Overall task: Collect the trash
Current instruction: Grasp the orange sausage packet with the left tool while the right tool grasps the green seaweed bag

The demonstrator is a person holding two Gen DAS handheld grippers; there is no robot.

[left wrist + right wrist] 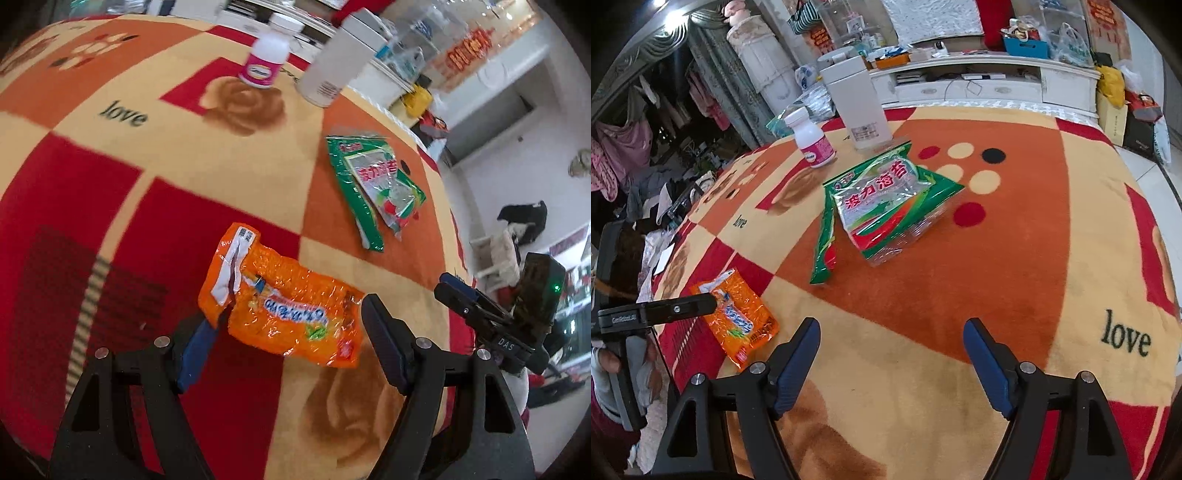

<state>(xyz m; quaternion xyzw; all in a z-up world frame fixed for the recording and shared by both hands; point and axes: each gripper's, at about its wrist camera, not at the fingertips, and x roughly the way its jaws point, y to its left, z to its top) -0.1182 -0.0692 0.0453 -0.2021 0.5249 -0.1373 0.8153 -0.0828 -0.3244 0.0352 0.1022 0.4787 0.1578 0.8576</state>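
Left claw point(288, 328) tilted down over the blanket point(147, 206), spread wide around the orange wrapper point(284, 306), pads not pressing it. Green wrapper point(882, 206) lying mid-blanket, ahead of the right claw point(890, 354). Right claw tilted down, spread, empty, near the green wrapper.

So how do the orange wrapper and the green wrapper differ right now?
The orange wrapper lies flat in one piece; the green wrapper is torn open, with a strip hanging off. The orange one sits between the left claw's open fingers; the green one lies clear of both claws. Both are crinkly plastic on the blanket.
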